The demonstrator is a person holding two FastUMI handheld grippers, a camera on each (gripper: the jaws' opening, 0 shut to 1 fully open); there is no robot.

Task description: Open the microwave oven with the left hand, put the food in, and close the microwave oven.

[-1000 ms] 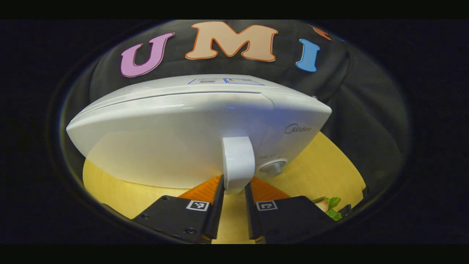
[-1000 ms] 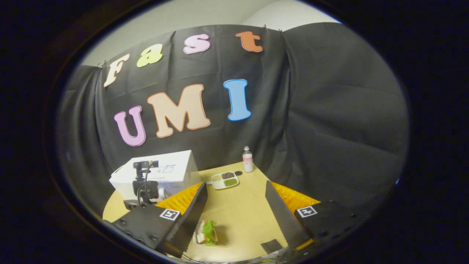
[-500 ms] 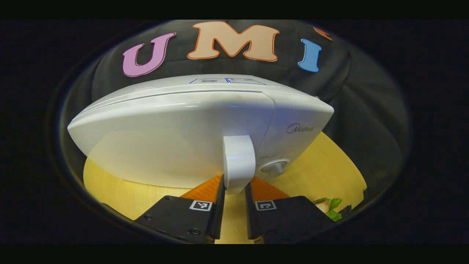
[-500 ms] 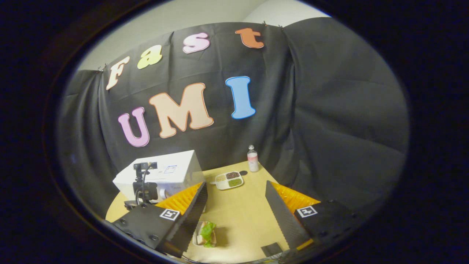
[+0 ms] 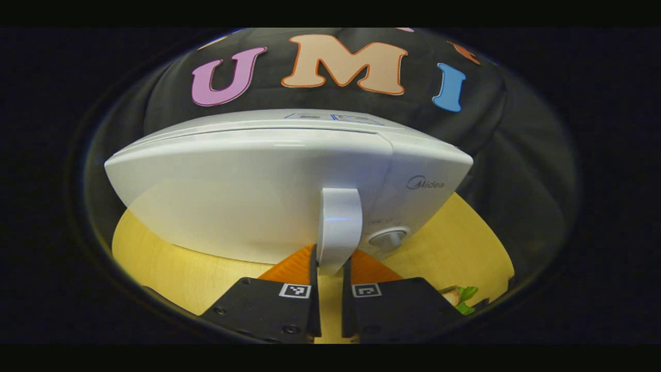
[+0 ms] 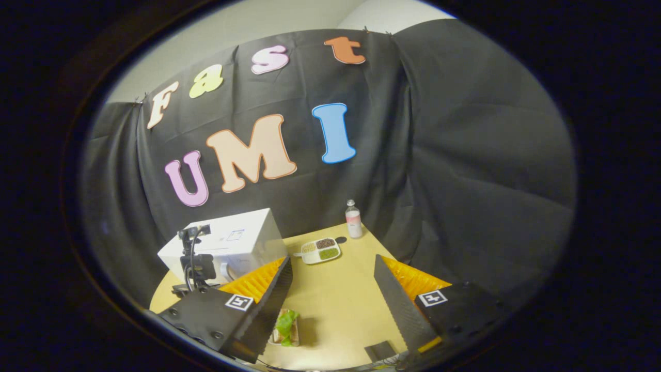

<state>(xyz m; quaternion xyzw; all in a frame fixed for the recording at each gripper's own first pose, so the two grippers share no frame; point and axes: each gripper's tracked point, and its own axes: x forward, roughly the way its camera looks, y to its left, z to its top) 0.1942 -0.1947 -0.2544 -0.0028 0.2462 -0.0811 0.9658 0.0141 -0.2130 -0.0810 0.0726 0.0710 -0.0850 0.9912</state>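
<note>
1. Both fingers of my left hand-held gripper (image 5: 329, 268) pinch the microwave oven (image 5: 248, 191) door handle (image 5: 339, 230); the door looks closed.
2. My right hand-held gripper (image 6: 333, 281) hangs open above the counter (image 6: 335, 294).
3. Food (image 6: 285, 326) lies below it; a divided tray (image 6: 320, 250) of grains and a bottle (image 6: 353, 219) stand farther back.

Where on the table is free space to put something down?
Bare table lies between the sandwich and the divided tray, and toward the right edge. It is crowded at the left, where the microwave stands with the left gripper at its handle.
</note>
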